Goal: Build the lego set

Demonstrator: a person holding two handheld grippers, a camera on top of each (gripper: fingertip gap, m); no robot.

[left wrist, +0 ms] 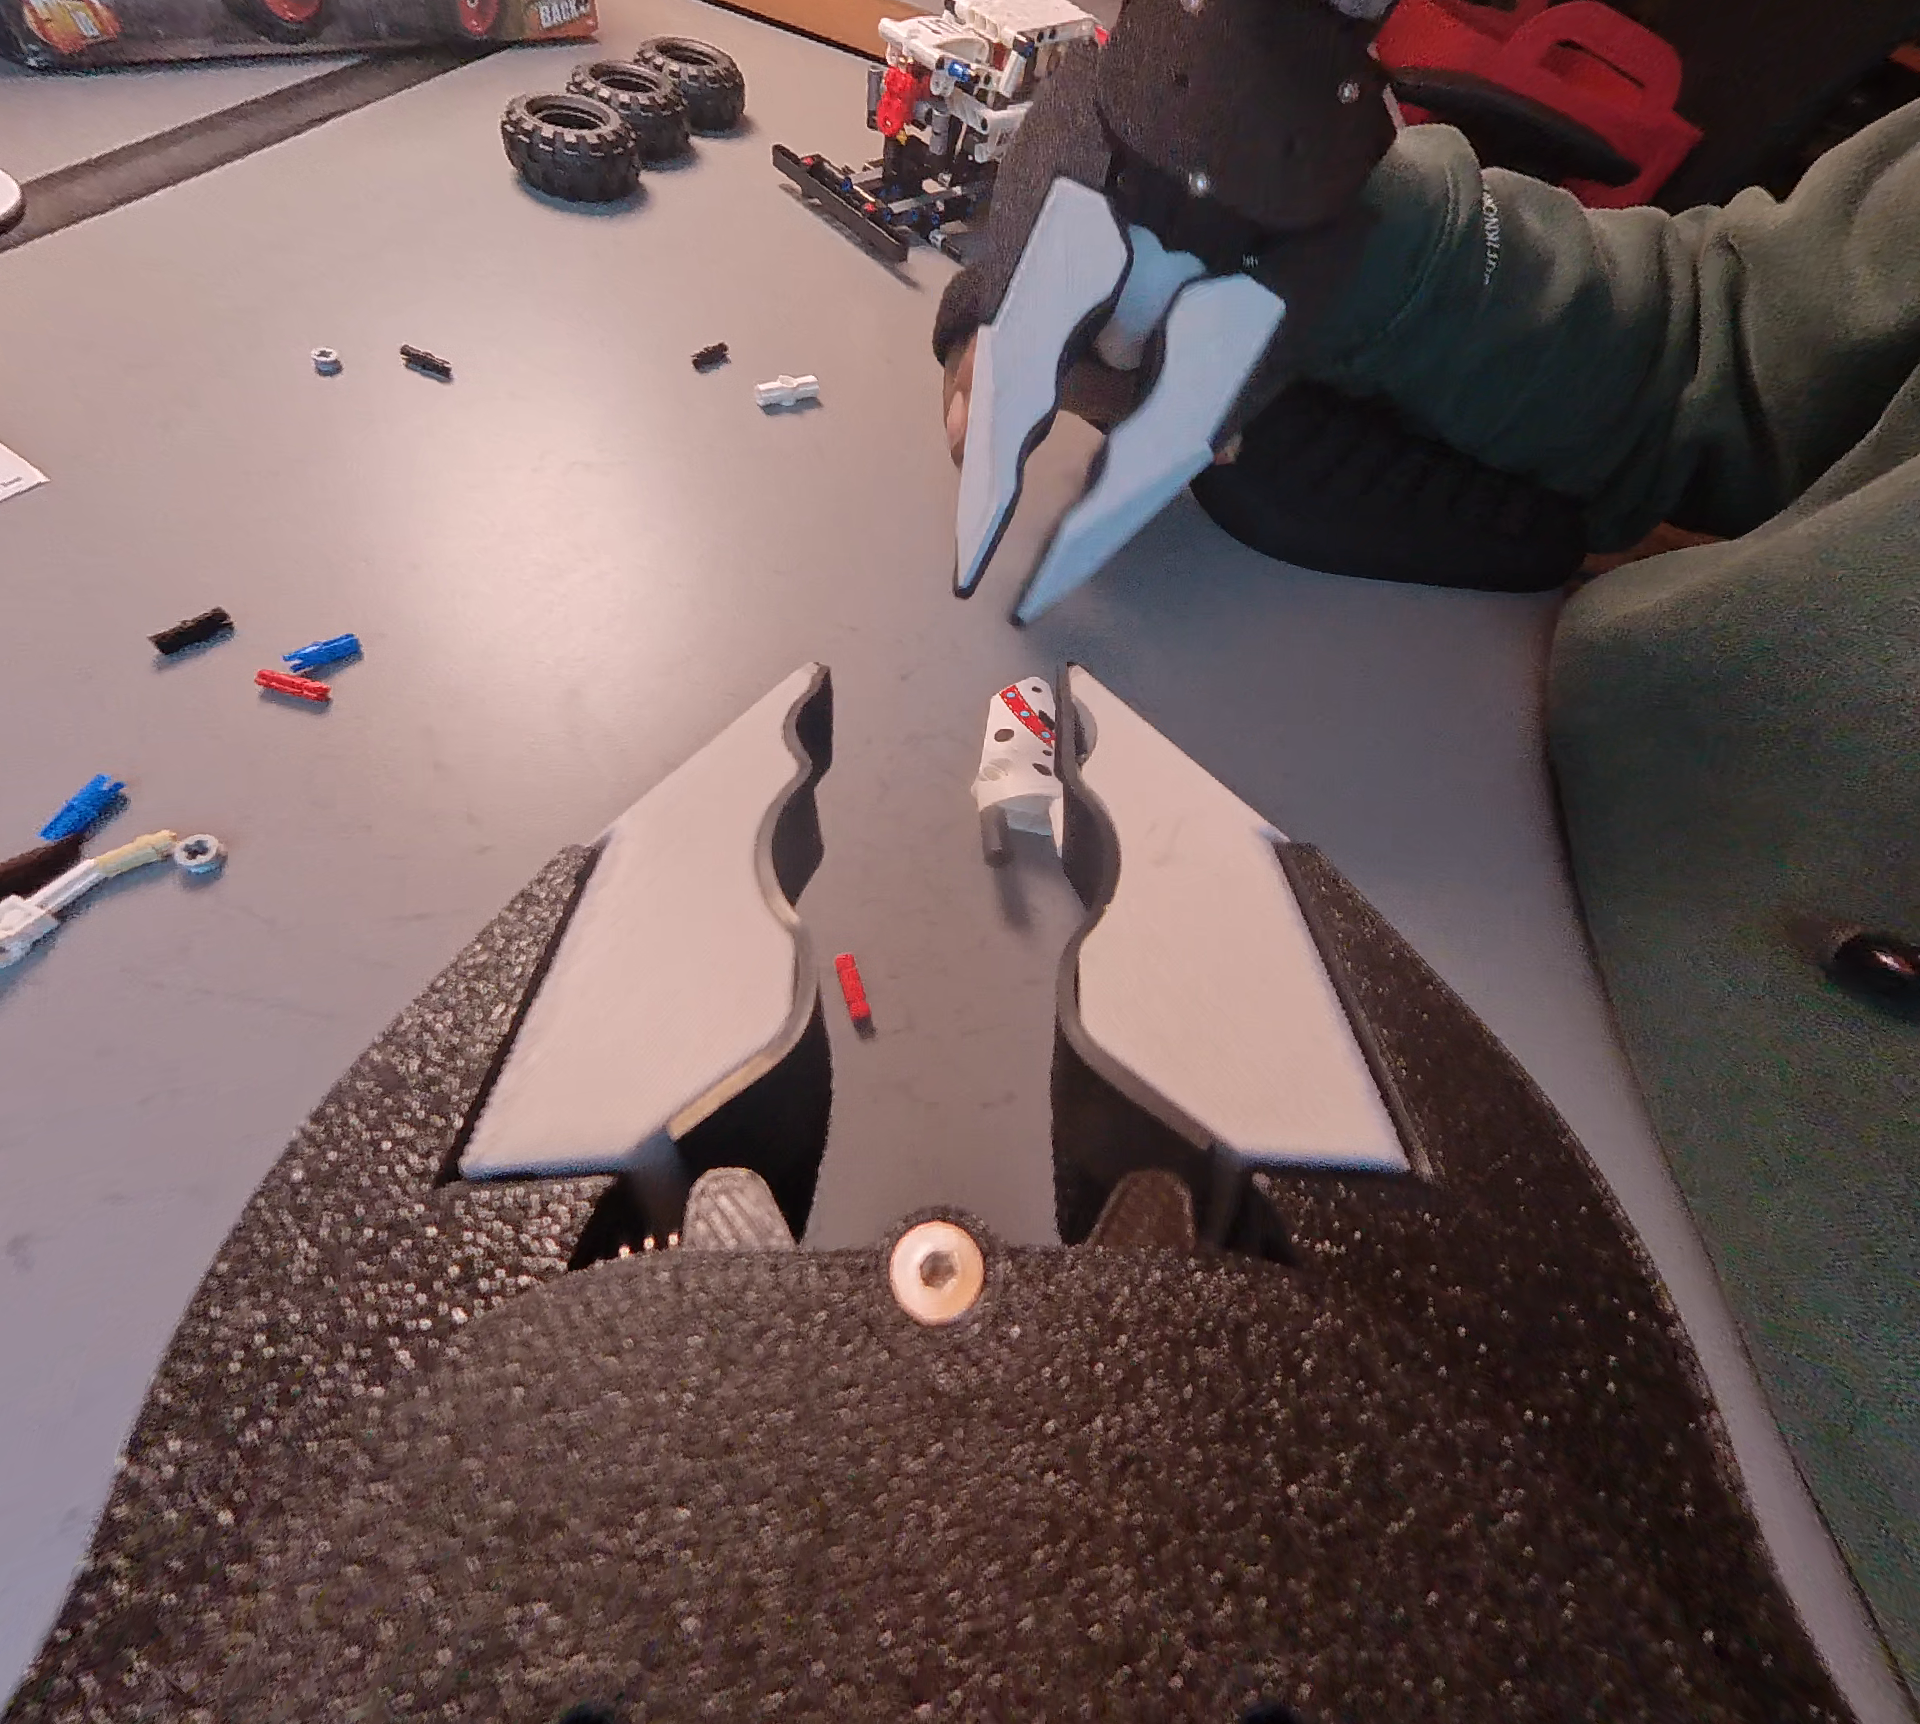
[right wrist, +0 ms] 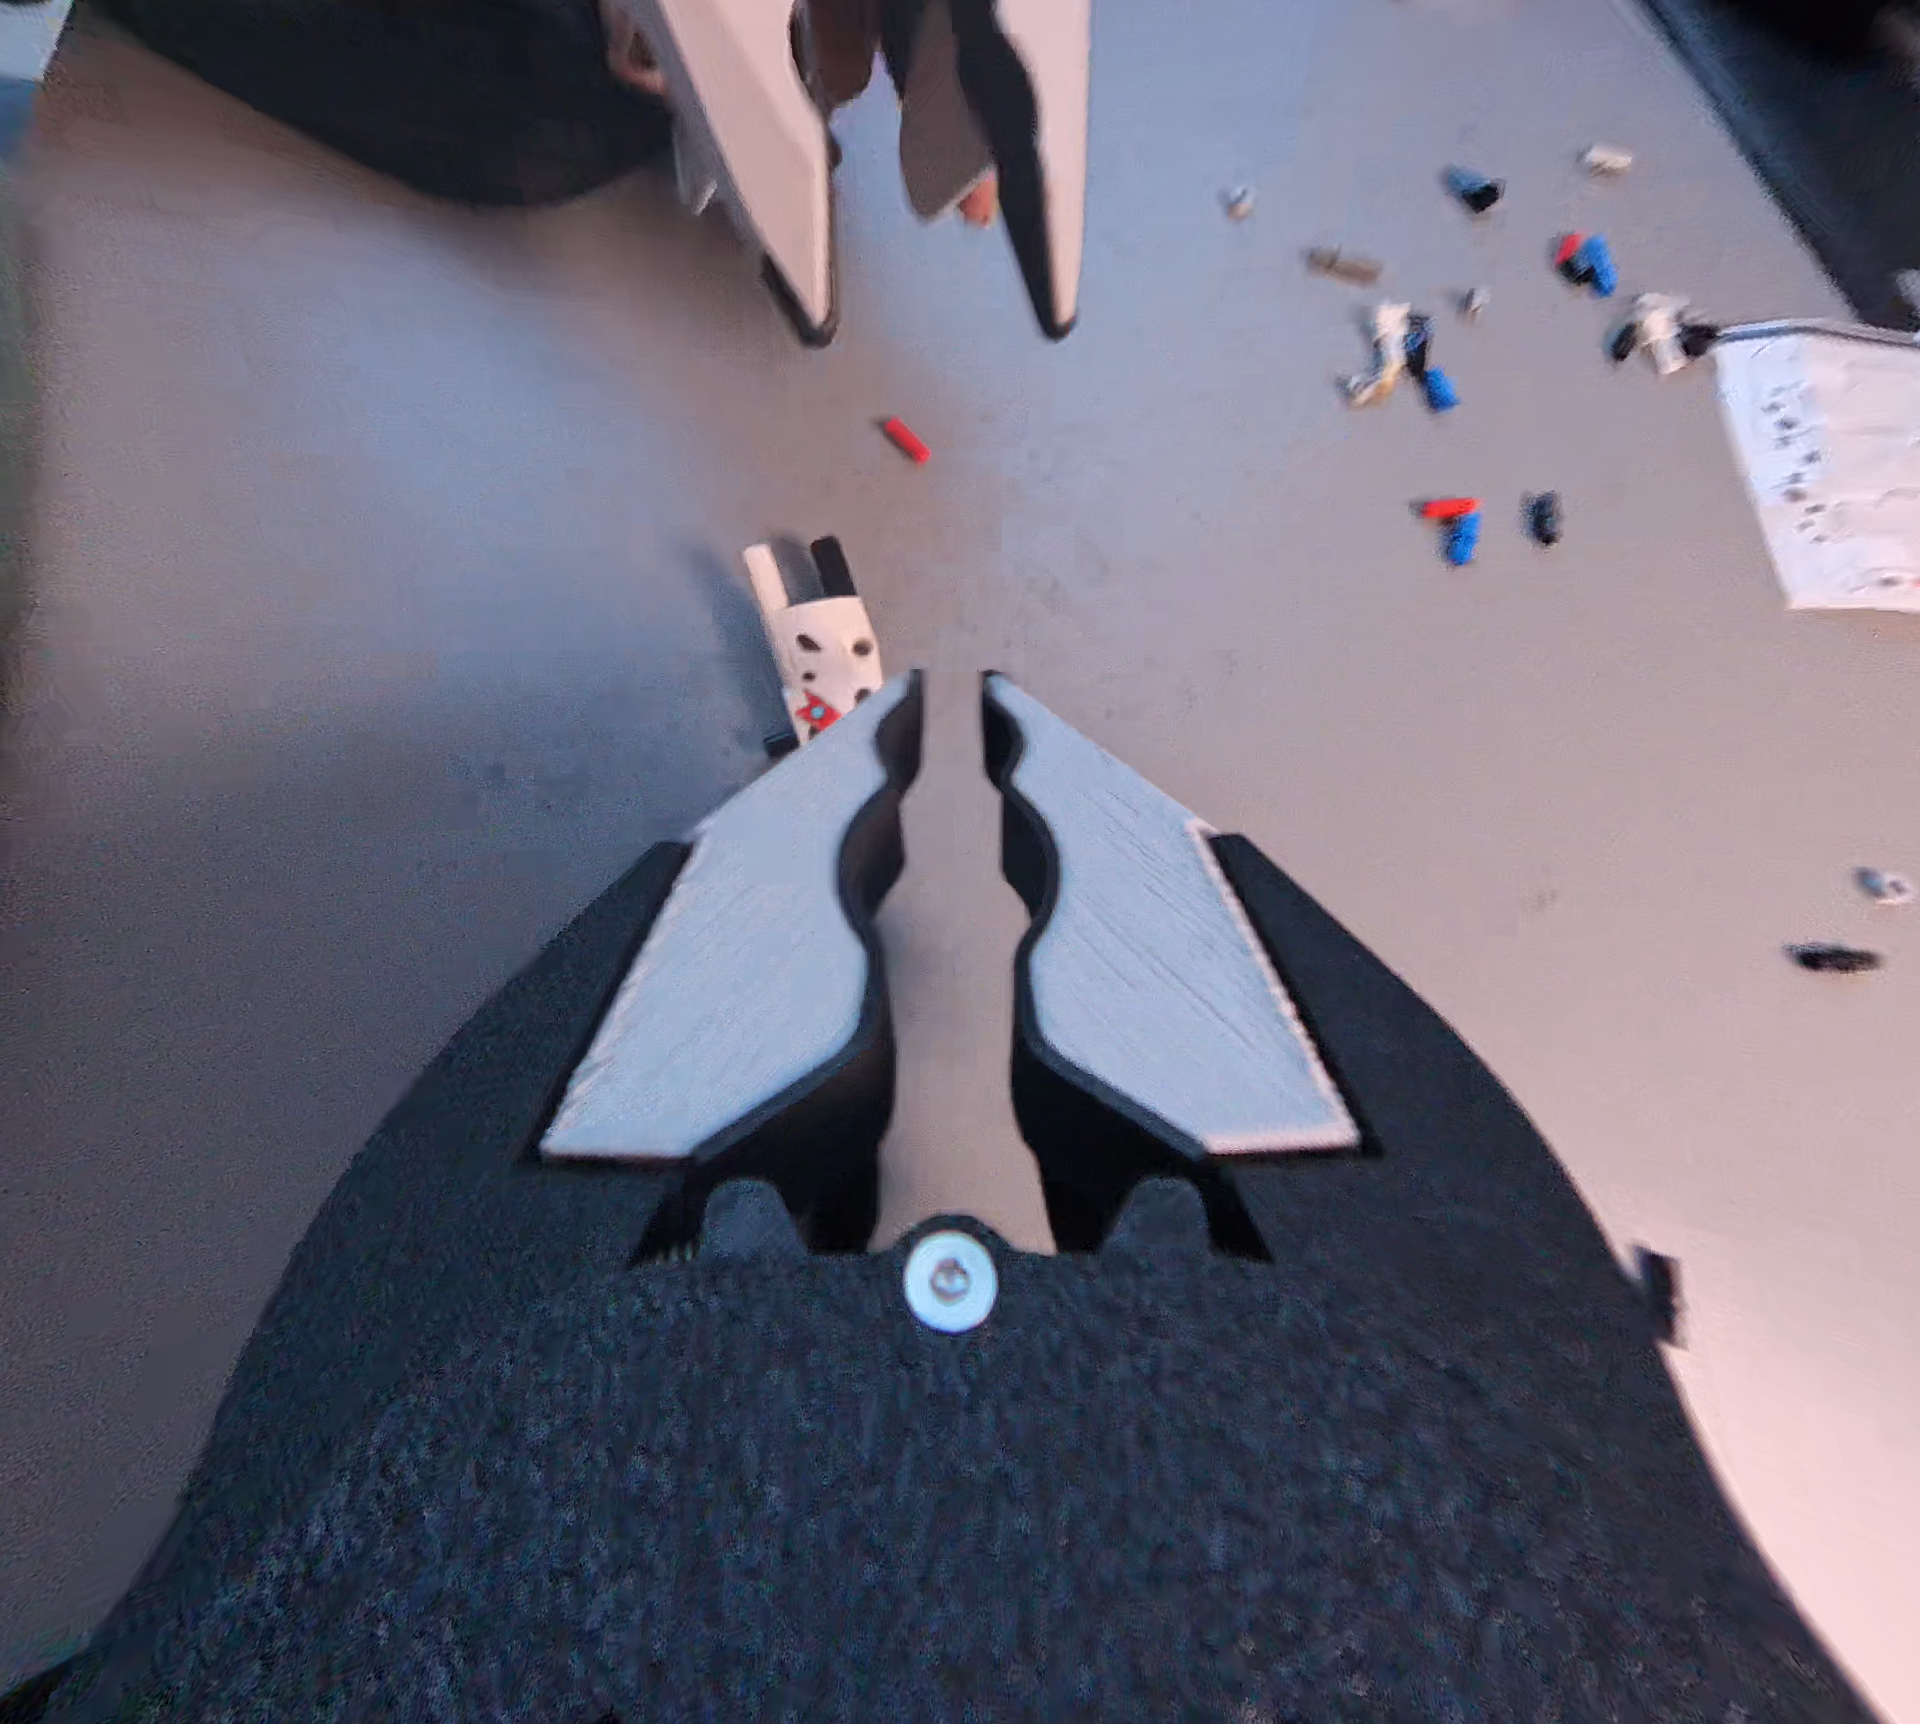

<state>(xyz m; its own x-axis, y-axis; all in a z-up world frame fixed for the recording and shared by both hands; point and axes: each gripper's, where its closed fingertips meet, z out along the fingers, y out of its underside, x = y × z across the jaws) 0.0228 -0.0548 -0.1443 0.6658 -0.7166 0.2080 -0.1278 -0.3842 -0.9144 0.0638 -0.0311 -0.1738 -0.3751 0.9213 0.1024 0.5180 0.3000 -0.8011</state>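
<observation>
Left wrist view: left gripper spread, empty, spotted white piece beside its right finger. Right gripper slightly parted, empty, above grey table.

Both views are evenly and fairly brightly lit, with a soft pale sheen across the grey table and only short, faint shadows under the small loose pieces. The left wrist view is mostly sharp, though its wide lens bends straight edges near the borders. The right wrist view is smeared by motion blur: the scattered pieces and the paper sheet lose their outlines, and the top corners turn murky.
</observation>
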